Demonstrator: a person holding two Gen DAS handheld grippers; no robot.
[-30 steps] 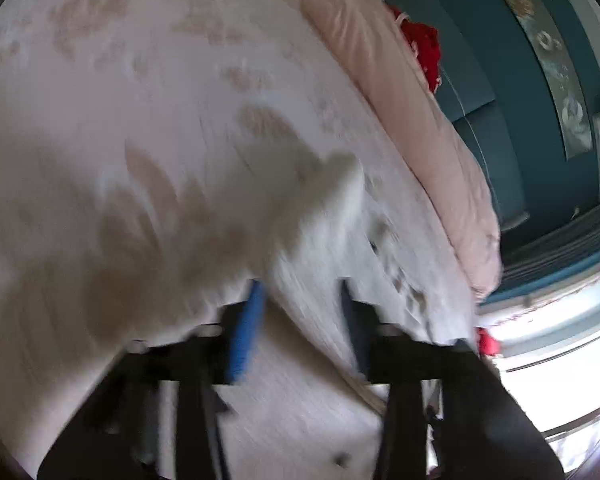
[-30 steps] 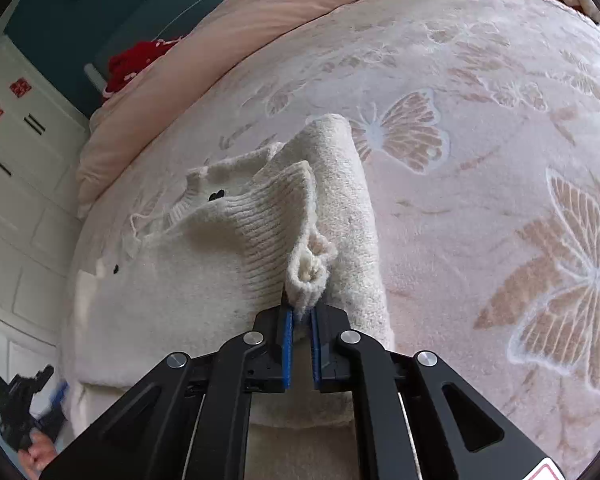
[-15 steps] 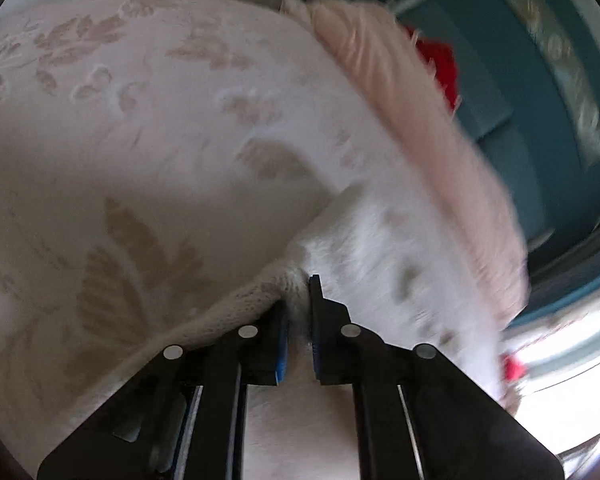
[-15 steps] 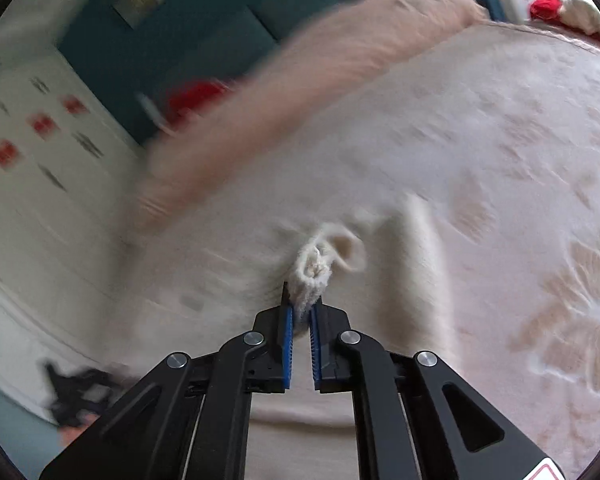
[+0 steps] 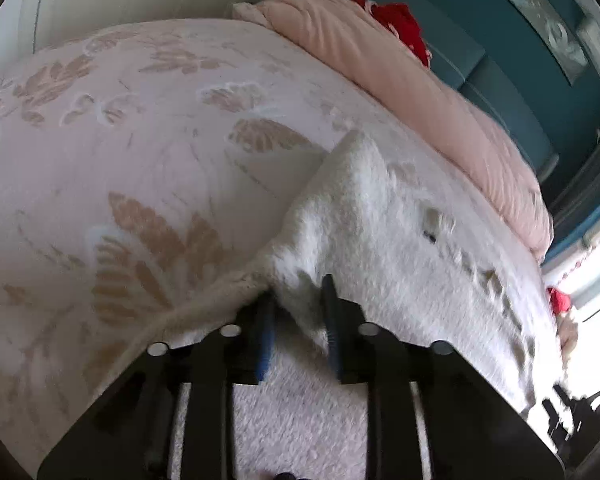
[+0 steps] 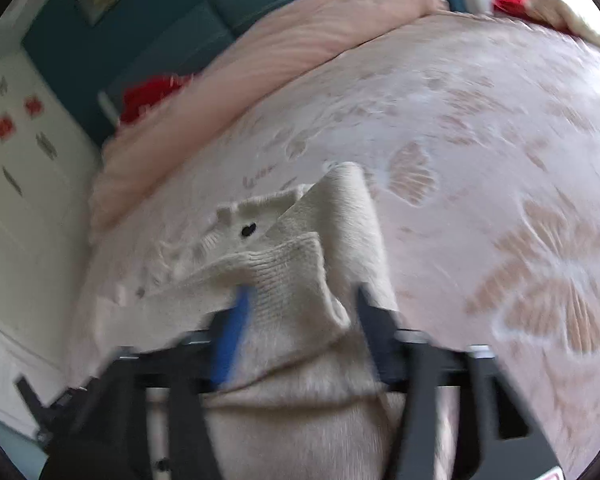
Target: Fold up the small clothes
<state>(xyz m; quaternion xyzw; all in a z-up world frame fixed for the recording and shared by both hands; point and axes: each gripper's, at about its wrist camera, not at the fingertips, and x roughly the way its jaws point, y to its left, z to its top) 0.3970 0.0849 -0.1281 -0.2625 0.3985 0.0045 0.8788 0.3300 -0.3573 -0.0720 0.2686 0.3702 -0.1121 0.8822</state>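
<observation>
- cream knit sweater (image 6: 300, 264) lies on the bed (image 6: 500, 152), on a pale pink bedspread w/ tan butterfly & leaf prints. landmark for the rest = the sweater.
- right view: ribbed cuff/sleeve end (image 6: 288, 280) is folded over the sweater body; small dark button (image 6: 249, 230) shows just above that fold, near the collar edge.
- right hand-held gripper (image 6: 300, 304): fingers spread wide, blue pad (image 6: 232, 332) left of the cuff, dark finger right of it. cuff sits between them, not pinched; whether either pad touches the knit – can't tell, frame is blurred.
- left hand-held gripper (image 5: 298, 308): fingers partly apart, a lump of the sweater (image 5: 380, 240) edge between them; blue pad (image 5: 265, 340) seems to touch the fabric on its side, other side looks loose. no firm grip visible.
- left view: sweater corner peaks up beyond the fingertips, the rest drapes off to the right; small holes/dark spot seen in the knit.
- behind the sweater: rolled pink duvet (image 6: 300, 40) along the bed's far edge, red item (image 6: 148, 96) by its end.
- beyond that: teal wall (image 5: 520, 60); white cabinet (image 6: 24, 200) w/ red stickers to the left of the sweater in the right view.
</observation>
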